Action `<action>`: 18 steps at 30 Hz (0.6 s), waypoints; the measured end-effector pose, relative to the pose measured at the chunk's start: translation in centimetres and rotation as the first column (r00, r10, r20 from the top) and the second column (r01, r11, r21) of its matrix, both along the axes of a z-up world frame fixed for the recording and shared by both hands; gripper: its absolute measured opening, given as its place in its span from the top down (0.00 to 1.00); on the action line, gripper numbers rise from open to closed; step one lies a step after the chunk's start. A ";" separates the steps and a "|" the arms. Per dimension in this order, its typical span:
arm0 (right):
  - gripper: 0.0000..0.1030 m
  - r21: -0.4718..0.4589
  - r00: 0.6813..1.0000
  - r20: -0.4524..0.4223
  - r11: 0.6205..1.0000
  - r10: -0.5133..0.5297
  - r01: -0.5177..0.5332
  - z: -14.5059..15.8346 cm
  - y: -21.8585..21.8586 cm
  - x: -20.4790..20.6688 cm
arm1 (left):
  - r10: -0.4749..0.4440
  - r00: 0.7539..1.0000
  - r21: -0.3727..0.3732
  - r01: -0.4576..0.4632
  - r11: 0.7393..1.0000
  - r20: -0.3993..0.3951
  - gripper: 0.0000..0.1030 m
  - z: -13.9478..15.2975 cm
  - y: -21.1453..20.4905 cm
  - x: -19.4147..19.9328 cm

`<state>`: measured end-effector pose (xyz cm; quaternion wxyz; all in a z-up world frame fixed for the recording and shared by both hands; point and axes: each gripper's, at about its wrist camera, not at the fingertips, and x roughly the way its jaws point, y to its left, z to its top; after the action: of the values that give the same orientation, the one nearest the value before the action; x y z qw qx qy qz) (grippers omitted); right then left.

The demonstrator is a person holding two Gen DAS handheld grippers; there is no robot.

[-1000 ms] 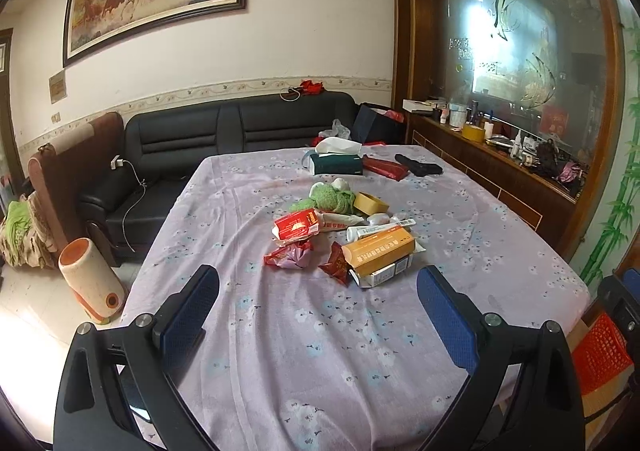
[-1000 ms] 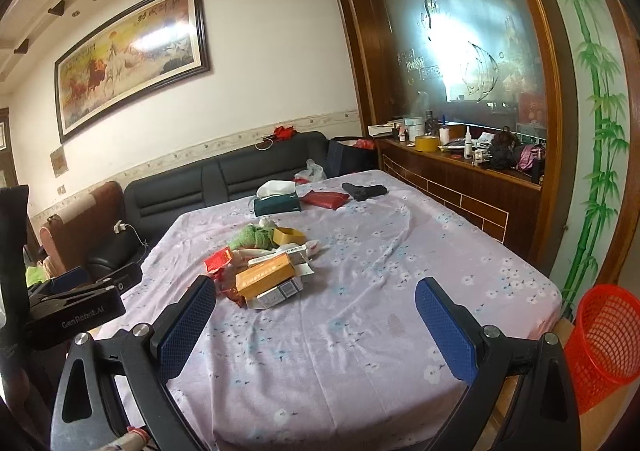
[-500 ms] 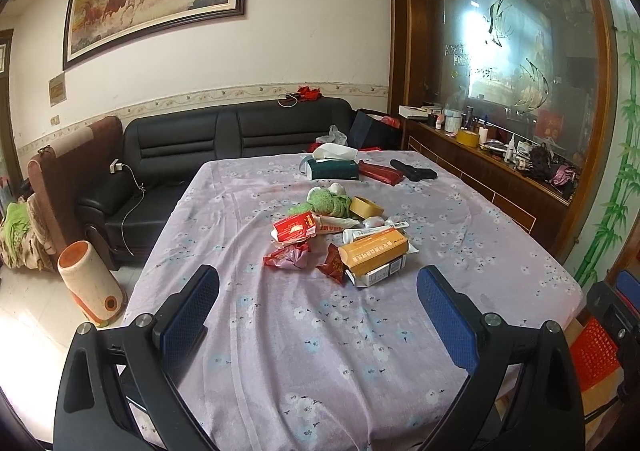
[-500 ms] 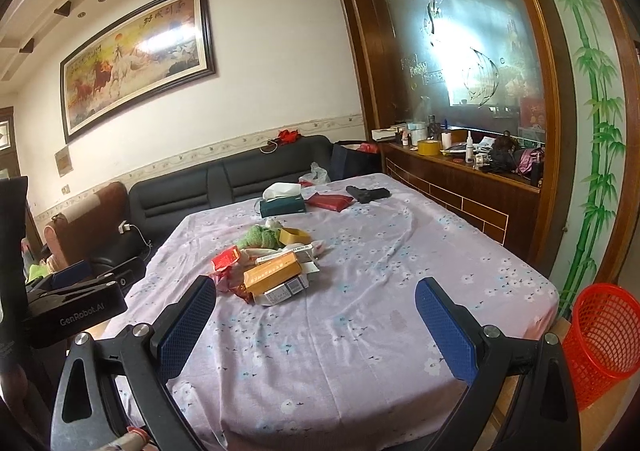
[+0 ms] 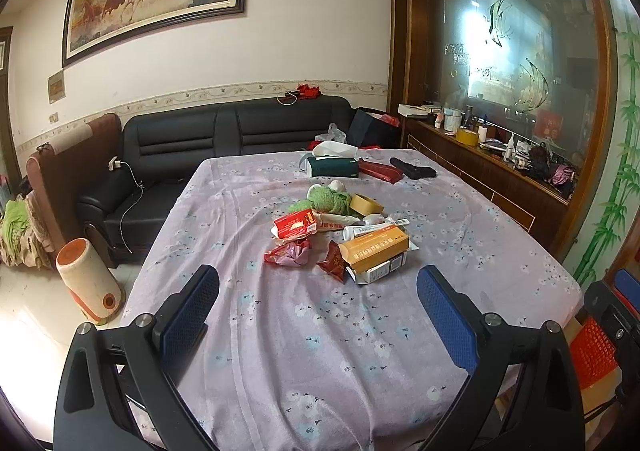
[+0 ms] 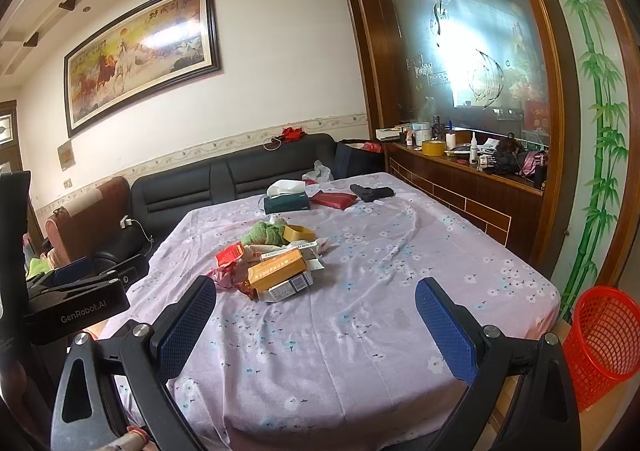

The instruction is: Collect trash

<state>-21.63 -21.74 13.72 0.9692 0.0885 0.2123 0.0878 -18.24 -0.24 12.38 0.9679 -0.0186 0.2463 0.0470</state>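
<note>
Orange box x1 | red basket x1 | left gripper, right gripper: fingers spread wide, holding nothing

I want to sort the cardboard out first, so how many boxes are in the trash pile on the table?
3 that show: an orange box at the near edge, a white box under it, and a red box on the pile's left. More may be hidden beneath.

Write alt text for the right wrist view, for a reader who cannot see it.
A pile of trash, topped by an orange carton, lies mid-table on a lilac floral tablecloth. The open right gripper hovers at the near edge, holding nothing. A red mesh bin stands on the floor, right.
</note>
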 end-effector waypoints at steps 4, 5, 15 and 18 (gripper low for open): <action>0.01 -0.033 1.000 0.010 0.999 0.001 0.000 -0.1 0.2 0.0 | -0.004 1.000 0.001 0.004 1.000 -0.004 0.04 0.0 -0.1 0.0; 0.01 -0.033 1.000 0.009 0.999 0.001 0.000 -0.1 0.1 0.0 | -0.005 1.000 0.002 0.005 1.000 -0.006 0.04 0.0 -0.1 0.0; 0.01 -0.036 1.000 0.009 0.999 0.000 0.000 -0.1 0.2 0.1 | -0.007 1.000 0.000 0.007 1.000 -0.011 0.04 -0.1 -0.1 0.3; 0.01 -0.032 1.000 0.006 0.999 0.000 0.000 -0.2 0.1 0.0 | -0.007 1.000 -0.001 0.007 1.000 -0.011 0.04 -0.1 -0.1 0.3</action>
<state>-21.59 -21.60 13.56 0.9711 0.0726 0.2107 0.0848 -17.94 -0.39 12.33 0.9667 -0.0179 0.2516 0.0438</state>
